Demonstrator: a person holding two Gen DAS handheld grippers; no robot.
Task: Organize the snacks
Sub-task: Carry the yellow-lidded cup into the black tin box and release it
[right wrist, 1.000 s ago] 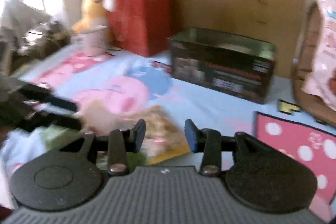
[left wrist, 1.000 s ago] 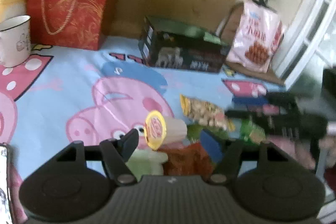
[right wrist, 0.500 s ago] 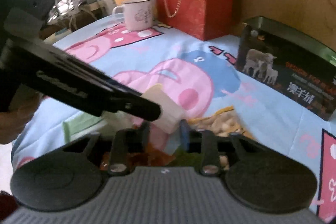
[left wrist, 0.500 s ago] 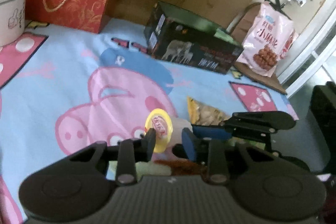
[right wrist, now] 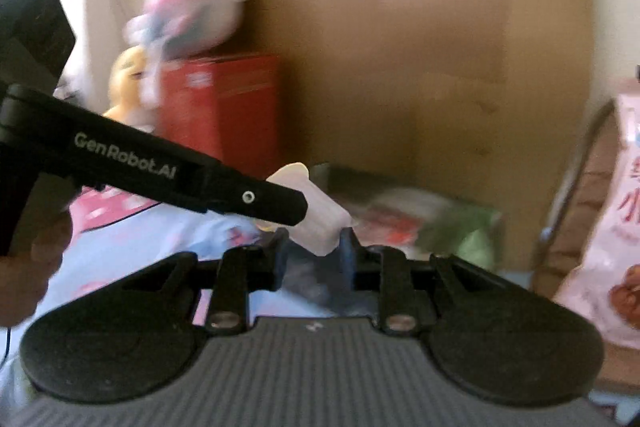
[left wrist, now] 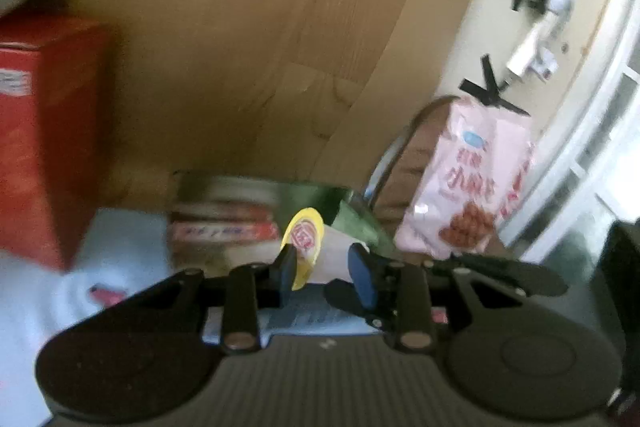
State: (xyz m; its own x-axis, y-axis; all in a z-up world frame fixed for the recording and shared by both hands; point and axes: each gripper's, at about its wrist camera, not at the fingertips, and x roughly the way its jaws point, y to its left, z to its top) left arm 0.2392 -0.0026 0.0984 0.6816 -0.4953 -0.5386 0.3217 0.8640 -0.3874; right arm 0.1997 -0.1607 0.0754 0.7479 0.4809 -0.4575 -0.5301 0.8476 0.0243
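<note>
Fingers of the left gripper (left wrist: 322, 267) stand close together with a small pale cup with a yellow lid (left wrist: 307, 242) between them, lying on its side; the lid edge touches the left finger, and the tongs appear closed on it. From the right wrist view the same cup (right wrist: 316, 223) sits pinched under the dark tip of the left tool, just above and between the right gripper (right wrist: 314, 255) fingers. Whether the right tongs actually press the cup or only flank it cannot be told, since blur hides the contact.

Beyond the cup stands the open dark box (left wrist: 256, 223), with red and white packets blurred inside it. To its right a pink snack bag (left wrist: 468, 183) leans upright against a brown chair back (left wrist: 416, 155). A red gift bag (left wrist: 44, 139) stands at the left, and the light blue cartoon cloth (left wrist: 120, 259) covers the table beneath. In the right wrist view a yellow plush toy (right wrist: 128, 83) sits beside the red bag, with a pink plush (right wrist: 196, 11) blurred above it. A wooden panel (left wrist: 248, 39) forms the backdrop.
</note>
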